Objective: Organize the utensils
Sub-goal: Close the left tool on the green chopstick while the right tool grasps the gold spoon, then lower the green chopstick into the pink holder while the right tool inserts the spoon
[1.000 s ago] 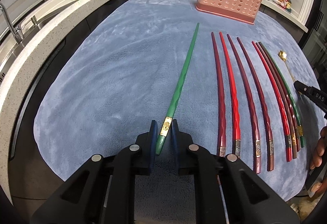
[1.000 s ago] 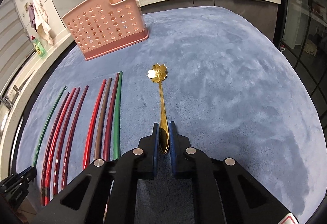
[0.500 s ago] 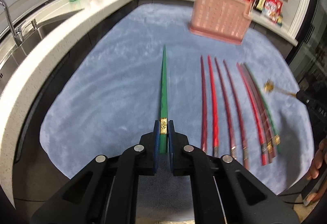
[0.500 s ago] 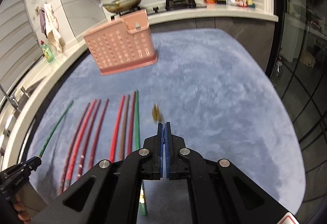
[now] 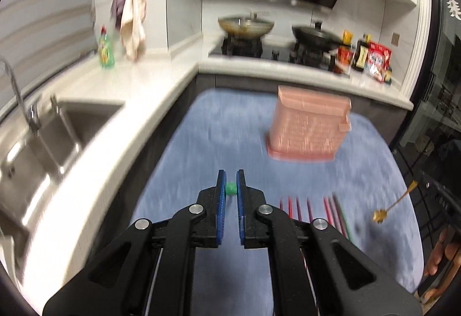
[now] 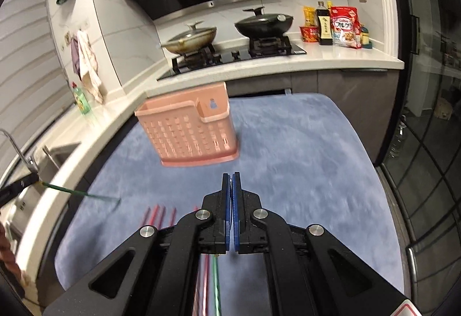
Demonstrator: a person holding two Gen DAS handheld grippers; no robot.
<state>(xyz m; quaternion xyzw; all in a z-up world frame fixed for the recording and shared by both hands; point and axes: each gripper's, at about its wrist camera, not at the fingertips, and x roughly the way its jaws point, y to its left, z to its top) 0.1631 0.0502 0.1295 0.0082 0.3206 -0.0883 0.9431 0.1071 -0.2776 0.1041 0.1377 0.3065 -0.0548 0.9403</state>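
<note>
Left wrist view is where the change shows best: a second ago the green chopstick [image 5: 230, 188] was lying flat on the blue mat [image 5: 207, 143] with the left claw [image 5: 230, 186] just closing around its handle end, and now it's off the mat, pinched tight between the blue pads so you only see its end on. Same story on the other side: the right claw [image 6: 231, 180] was around the gold spoon [image 5: 391, 208] handle on the mat, and now it's clamped on it, with the spoon hanging in the air at the right edge of the left view. In the right wrist view you only see a sliver between the shut pads. That view also shows the chopstick sticking out from the left claw, clear of the mat. The other chopsticks [image 5: 311, 205] are in their row on the mat, untouched. The pink holder [image 6: 188, 133] stands further back, well apart from both claws. So I'd say both pickups are done and the carry to the holder comes next. Frames are pretty blurry though.
</note>
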